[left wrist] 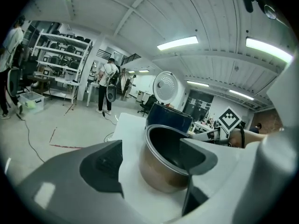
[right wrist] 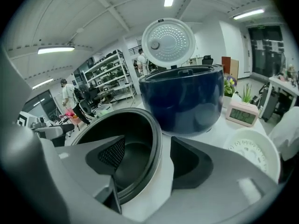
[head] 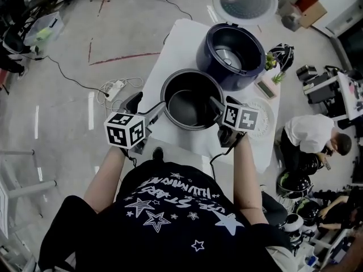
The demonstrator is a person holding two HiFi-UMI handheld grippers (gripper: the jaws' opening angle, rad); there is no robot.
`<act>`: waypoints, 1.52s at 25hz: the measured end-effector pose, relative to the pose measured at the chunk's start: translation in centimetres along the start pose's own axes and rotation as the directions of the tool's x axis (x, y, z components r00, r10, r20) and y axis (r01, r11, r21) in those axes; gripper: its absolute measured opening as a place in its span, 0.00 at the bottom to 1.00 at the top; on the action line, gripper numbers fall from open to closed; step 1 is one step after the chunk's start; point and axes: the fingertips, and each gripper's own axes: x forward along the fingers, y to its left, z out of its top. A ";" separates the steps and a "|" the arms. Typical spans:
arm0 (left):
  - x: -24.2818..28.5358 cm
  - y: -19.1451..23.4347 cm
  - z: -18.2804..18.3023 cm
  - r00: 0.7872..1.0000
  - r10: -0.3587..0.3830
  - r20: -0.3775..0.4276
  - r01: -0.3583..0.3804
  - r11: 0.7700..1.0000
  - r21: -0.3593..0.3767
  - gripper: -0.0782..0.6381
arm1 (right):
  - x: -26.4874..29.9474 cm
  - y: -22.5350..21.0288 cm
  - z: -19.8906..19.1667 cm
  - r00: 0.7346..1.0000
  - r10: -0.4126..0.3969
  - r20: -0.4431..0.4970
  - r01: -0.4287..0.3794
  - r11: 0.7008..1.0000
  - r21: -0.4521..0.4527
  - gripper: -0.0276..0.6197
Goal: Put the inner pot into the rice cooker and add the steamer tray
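The dark inner pot [head: 190, 103] [left wrist: 161, 167] [right wrist: 131, 143] stands on the white table [head: 181, 33], in front of the navy rice cooker [head: 232, 47] [left wrist: 168, 115] [right wrist: 182, 99], whose lid [head: 245, 0] stands up. My left gripper [head: 148, 107] [left wrist: 149, 164] is open and straddles the pot's left rim, one jaw outside and one over the inside. My right gripper [head: 222, 103] [right wrist: 149, 160] is open astride the right rim in the same way. The white perforated steamer tray [head: 264, 120] [right wrist: 252, 150] lies on the table just right of the pot.
A small digital clock [head: 265, 88] [right wrist: 243, 113] and a potted plant [head: 278, 58] sit at the table's right edge. A power strip [head: 113, 88] and cables lie on the floor to the left. A person [head: 312, 135] crouches at the right among gear.
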 end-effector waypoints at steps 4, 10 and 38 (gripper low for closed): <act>0.7 0.4 -0.1 1.000 -0.015 -0.011 0.015 0.999 -0.033 0.64 | 1.7 -0.5 -0.6 0.997 -0.023 -0.079 0.021 0.999 -0.034 0.50; 1.7 -0.5 -0.7 0.992 -0.083 -0.091 0.079 0.996 -0.052 0.64 | 3.0 -0.9 -1.8 0.987 -0.065 -0.149 0.059 0.997 -0.042 0.30; 6.3 -0.6 -3.4 0.951 -0.072 -0.299 0.027 0.988 -0.150 0.30 | 3.2 -1.2 -2.0 0.982 -0.114 -0.152 0.107 0.993 -0.056 0.22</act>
